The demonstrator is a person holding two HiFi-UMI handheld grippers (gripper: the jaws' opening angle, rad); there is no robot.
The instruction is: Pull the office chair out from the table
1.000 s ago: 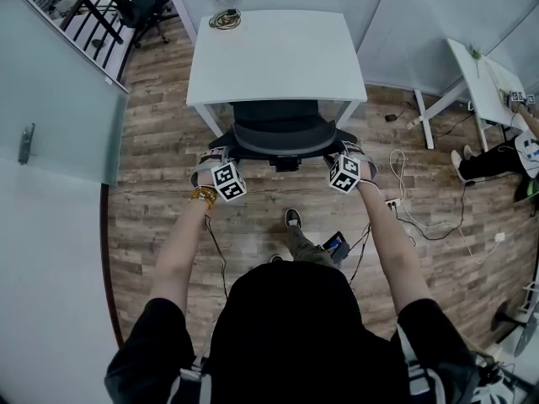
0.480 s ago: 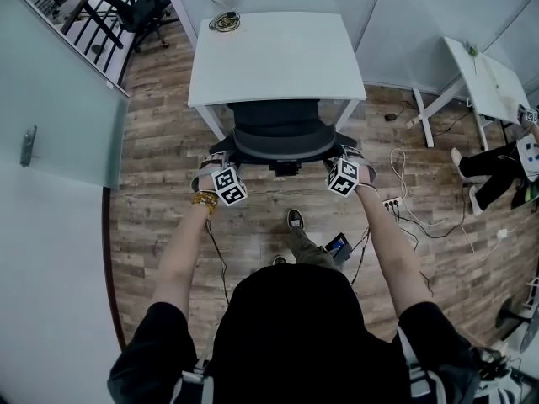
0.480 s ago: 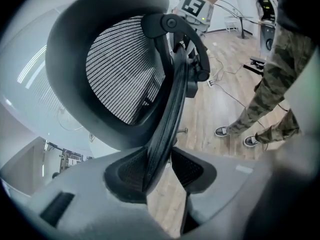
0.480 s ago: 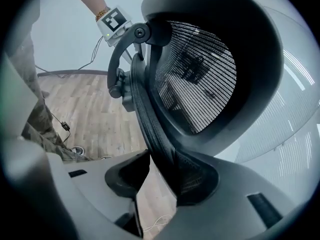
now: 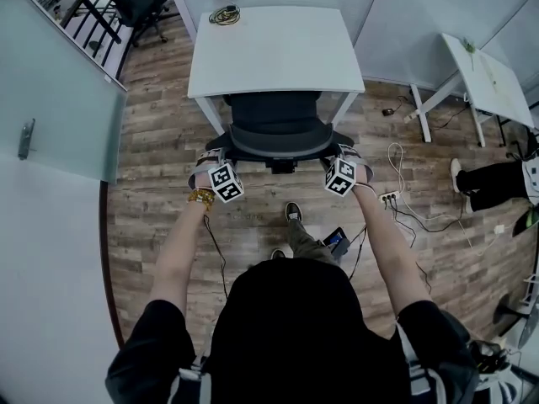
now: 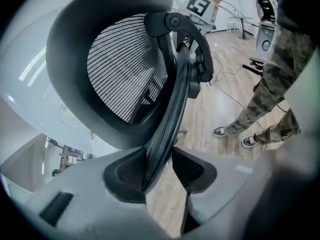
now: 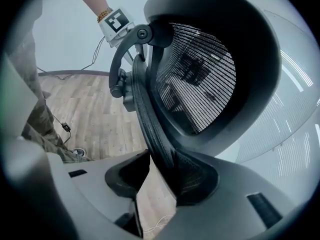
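A black mesh office chair (image 5: 278, 137) stands at the near edge of the white table (image 5: 274, 53), its seat still partly under the tabletop. My left gripper (image 5: 212, 154) is shut on the left rim of the backrest, and my right gripper (image 5: 347, 152) is shut on the right rim. In the left gripper view the rim (image 6: 167, 119) runs down between the pads of the left gripper (image 6: 160, 166). The right gripper view shows the same on the other side: the backrest rim (image 7: 150, 124) sits between the pads of the right gripper (image 7: 160, 171).
A coil of cable (image 5: 224, 13) lies at the table's far edge. A glass partition (image 5: 59, 99) runs along the left. At the right are a second white table (image 5: 493, 82), floor cables with a power strip (image 5: 392, 199), and another person's legs (image 5: 488, 175).
Both grippers and the chair backrest have come a little toward me, away from the table edge. More of the seat shows between backrest and tabletop.
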